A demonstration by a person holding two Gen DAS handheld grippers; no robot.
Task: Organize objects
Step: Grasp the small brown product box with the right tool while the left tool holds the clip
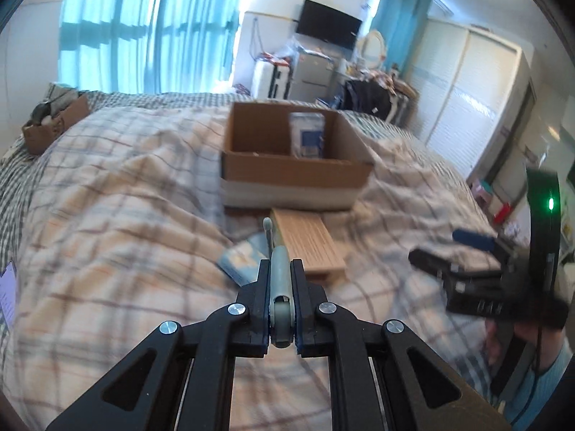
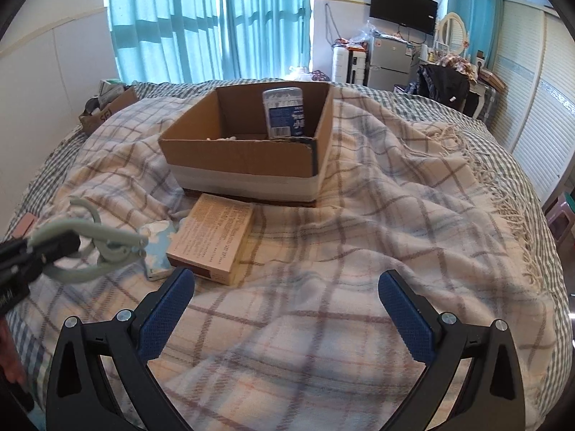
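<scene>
Left wrist view: my left gripper [image 1: 282, 273] has its jaws closed tight on a pale grey-green clip [image 1: 279, 269], which is held edge-on between the pads and sticks out forward above the plaid blanket [image 1: 107, 186]. Ahead stands an open cardboard box [image 1: 291, 160] with a white band around its base; a blue-and-white packet [image 1: 307, 133] stands upright inside against the far wall. Just in front of the box lies a tan carton [image 1: 309, 242], and touching its left side is a small light-blue pack [image 1: 239, 256]. My right gripper [image 1: 463, 251] shows at the right edge, blurred.

Right wrist view: my right gripper [image 2: 285, 309] has its jaws spread wide, nothing between the blue pads [image 2: 165, 312], and hangs over bare blanket [image 2: 359, 251]. The clip [image 2: 100, 248] appears at the left, clamped in the left gripper [image 2: 50, 248] above the bedding, near the light-blue pack [image 2: 158, 248]. The carton [image 2: 215, 237] lies flat just before the box [image 2: 248, 154]. The packet [image 2: 284, 111] stands in the box's far right corner. A second small cardboard box [image 2: 107, 107] sits at the far left of the bed.
</scene>
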